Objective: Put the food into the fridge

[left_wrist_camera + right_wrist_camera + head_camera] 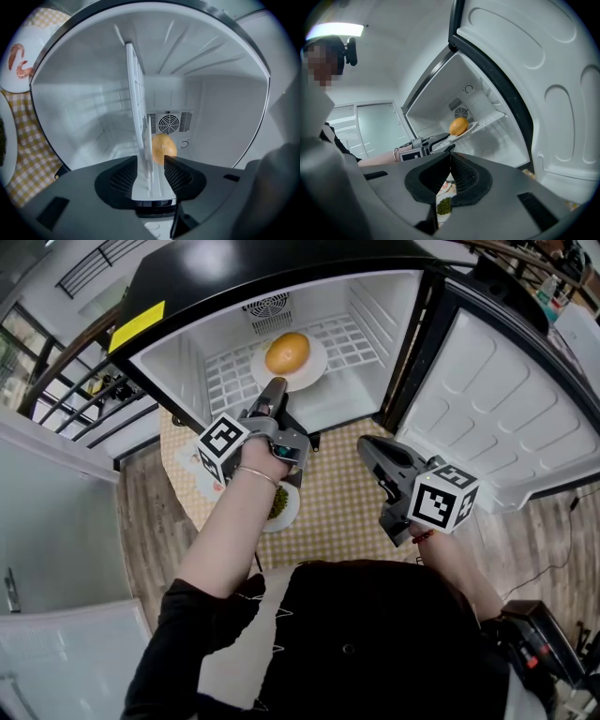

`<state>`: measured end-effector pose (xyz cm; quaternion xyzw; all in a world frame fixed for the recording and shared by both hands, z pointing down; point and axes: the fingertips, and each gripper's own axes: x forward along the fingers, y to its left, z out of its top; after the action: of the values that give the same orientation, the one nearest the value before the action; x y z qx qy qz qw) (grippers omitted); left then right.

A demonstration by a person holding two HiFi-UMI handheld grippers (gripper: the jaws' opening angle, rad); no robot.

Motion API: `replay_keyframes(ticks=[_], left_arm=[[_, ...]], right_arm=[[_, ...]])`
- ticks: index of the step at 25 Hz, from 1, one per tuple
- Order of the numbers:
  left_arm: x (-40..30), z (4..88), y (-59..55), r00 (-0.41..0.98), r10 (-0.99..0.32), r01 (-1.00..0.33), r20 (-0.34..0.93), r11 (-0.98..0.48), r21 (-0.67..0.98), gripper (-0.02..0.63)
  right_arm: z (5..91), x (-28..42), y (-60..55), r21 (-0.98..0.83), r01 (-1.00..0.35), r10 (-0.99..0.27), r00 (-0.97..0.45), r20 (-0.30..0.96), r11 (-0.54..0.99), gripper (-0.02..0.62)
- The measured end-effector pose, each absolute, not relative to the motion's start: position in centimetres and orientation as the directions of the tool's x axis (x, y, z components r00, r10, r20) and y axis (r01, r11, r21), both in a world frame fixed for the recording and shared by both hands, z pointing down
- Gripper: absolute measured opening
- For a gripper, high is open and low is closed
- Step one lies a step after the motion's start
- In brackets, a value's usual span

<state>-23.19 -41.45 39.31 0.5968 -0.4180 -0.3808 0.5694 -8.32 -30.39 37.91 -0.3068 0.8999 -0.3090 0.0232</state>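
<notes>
Counting things at the fridge
One fridge (178,357) is holding one orange (287,352) and one wire shelf (230,381); three plates are showing: orange plate (315,366), greens plate (291,512), shrimp plate (18,47); two grippers are hovering: left gripper (276,390), right gripper (367,448).

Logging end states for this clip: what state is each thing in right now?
Fridge door: open wide.
Orange: on its plate, on the fridge shelf.
Left gripper: open, plate rim between jaws.
Right gripper: shut, empty, outside the fridge.
Plate of greens: on the table.
Shrimp plate: on the table.
</notes>
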Motion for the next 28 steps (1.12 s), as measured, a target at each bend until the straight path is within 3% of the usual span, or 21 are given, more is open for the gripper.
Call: replay_keyframes(ticks=[13, 21, 28], left_arm=[[-22.9, 40.2, -39.1, 0.354, -0.934, -0.085, 0.044, 0.015, 0.996, 0.172], [-21.1, 40.4, -35.0, 0.4, -0.915, -0.234, 0.053, -0.046, 0.971, 0.17], [-18.3, 40.6, -30.4, 0.463, -0.886, -0.302, 0.037, -0.118, 0.946, 0.127]], right_arm=[[37.7, -8.1, -29.2, -0.576, -0.532, -0.552, -0.819, 0.161, 0.621, 0.017], [37.8, -8.3, -27.6, -0.584, -0.504, -0.521, -0.839, 0.157, 0.636, 0.015], [37.9, -7.9, -25.2, -0.588, -0.475, -0.49, -0.859, 0.149, 0.654, 0.017]])
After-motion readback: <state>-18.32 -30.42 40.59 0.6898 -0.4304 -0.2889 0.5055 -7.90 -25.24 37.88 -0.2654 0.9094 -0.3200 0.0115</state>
